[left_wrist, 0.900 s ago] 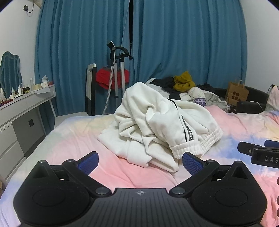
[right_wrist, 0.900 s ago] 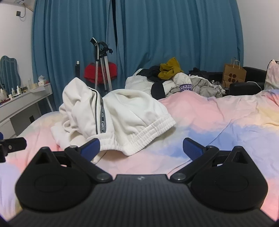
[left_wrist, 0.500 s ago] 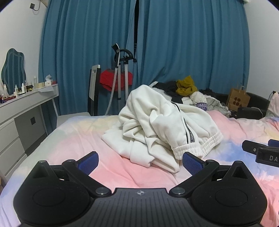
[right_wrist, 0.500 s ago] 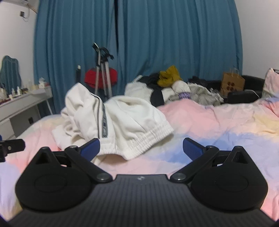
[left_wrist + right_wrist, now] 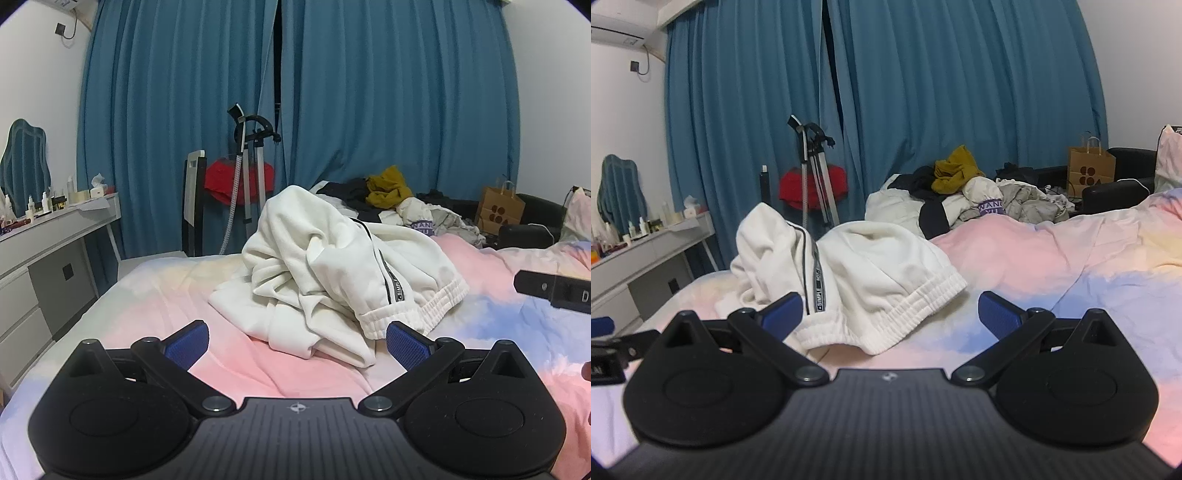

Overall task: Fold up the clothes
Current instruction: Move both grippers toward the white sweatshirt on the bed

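Hovering over the pastel bedsheet (image 5: pixel 140 295), left gripper (image 5: pixel 297 341) and right gripper (image 5: pixel 890 312) stood spread wide, empty, near crumpled white sweatpants (image 5: pixel 332 280).

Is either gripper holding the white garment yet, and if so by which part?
Nothing held: left gripper and right gripper are open, short of the white garment.

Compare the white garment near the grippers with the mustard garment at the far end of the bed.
The white garment is much larger than the mustard garment. The white one lies alone on the bedsheet; the mustard one sits atop a pile of other clothes. Both are crumpled and unfolded.
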`<action>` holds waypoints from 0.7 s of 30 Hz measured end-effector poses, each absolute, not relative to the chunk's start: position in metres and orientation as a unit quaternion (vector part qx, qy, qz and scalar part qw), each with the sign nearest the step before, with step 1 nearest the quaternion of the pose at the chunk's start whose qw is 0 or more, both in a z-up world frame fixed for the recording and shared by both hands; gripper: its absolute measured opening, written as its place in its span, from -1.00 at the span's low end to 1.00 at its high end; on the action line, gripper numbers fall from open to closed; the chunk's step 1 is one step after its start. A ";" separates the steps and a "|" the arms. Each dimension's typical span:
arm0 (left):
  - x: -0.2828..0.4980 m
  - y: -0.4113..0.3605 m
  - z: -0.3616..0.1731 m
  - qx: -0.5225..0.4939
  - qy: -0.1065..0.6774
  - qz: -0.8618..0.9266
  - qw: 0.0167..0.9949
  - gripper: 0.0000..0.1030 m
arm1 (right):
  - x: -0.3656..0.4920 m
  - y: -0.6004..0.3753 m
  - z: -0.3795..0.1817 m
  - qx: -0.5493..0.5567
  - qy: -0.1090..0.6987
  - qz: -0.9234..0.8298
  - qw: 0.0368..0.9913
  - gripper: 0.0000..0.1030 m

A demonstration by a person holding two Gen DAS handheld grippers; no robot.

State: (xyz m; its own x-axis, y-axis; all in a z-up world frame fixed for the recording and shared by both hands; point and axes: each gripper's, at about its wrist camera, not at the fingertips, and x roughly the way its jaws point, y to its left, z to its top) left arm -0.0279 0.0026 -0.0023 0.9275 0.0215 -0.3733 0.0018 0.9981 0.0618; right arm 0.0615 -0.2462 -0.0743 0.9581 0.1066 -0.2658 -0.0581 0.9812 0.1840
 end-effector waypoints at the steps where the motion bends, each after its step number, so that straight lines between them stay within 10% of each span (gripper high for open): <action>1: -0.028 0.002 -0.003 0.033 0.190 0.004 0.981 1.00 | 0.062 -0.246 -0.074 0.087 0.139 0.043 0.986 1.00; 21: 0.004 -0.040 -0.038 0.176 0.211 -0.038 0.961 0.99 | 0.061 -0.261 -0.075 0.080 0.168 -0.004 0.982 1.00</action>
State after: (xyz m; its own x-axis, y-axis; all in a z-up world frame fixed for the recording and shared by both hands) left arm 0.0036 -0.0402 -0.0377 0.9083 0.0021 -0.4183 0.1463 0.9353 0.3222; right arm 0.0610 -0.2606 -0.0748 0.9433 0.0190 -0.3315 0.0352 0.9870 0.1566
